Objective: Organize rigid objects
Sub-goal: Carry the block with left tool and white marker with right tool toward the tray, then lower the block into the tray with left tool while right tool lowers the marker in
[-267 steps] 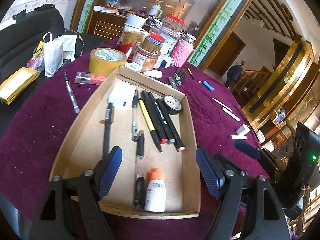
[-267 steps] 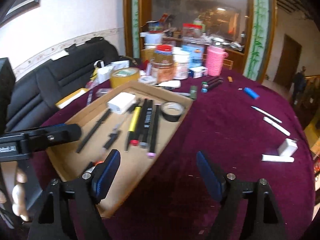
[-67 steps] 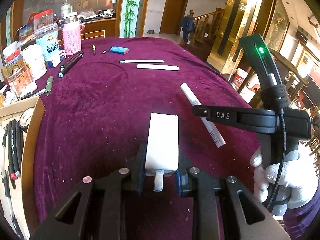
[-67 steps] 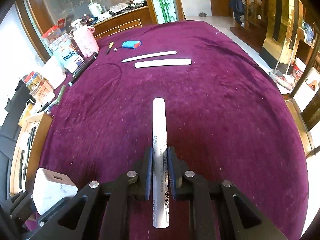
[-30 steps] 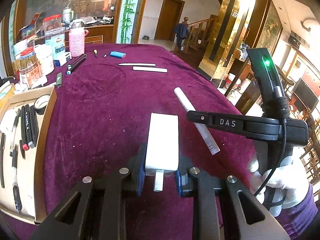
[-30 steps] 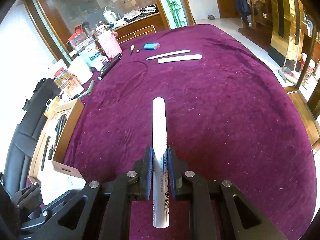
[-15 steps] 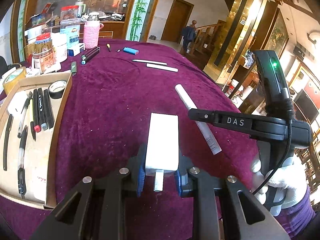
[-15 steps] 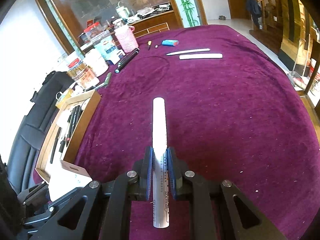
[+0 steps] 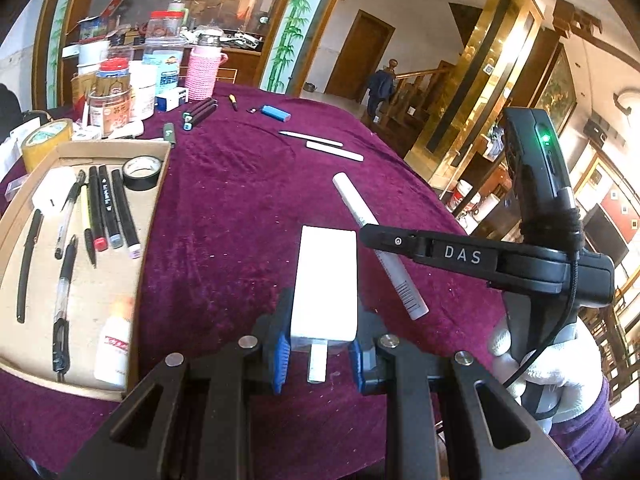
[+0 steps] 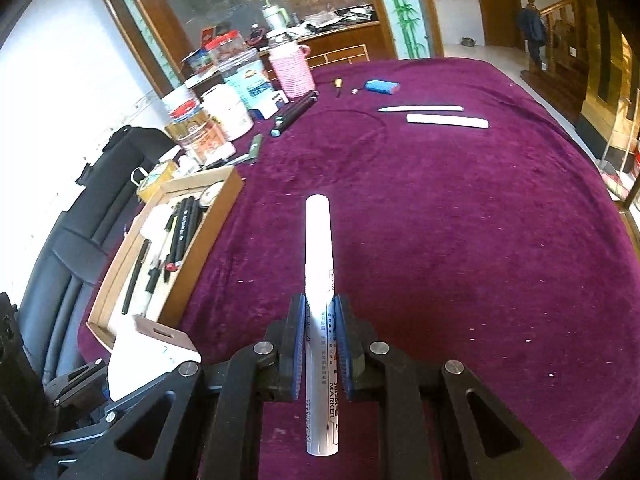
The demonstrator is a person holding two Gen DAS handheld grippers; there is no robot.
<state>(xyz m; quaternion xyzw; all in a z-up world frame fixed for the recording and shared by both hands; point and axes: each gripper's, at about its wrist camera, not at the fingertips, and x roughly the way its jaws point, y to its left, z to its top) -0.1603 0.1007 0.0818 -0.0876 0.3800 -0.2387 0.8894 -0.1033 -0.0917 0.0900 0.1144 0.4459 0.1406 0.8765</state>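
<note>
The left gripper [image 9: 320, 354] is clamped on a smooth white block-shaped charger [image 9: 325, 280] that juts toward 12 o'clock above the purple velvet cloth [image 9: 240, 216]. The right gripper [image 10: 320, 350] pinches a slim white cylindrical marker [image 10: 319, 256] pointing to 12 o'clock. The shallow cardboard tray [image 9: 154, 184] of pens lies at 10 o'clock.

Pink knitted-sleeve flask [image 9: 204, 73], red-lidded jars [image 9: 113, 94] at the purple tablecloth's [image 9: 248, 208] far edge; black sofa [image 10: 80, 220] beside.

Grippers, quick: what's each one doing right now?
Left gripper: closed on the white plug adapter.
Right gripper: closed on the white marker.
</note>
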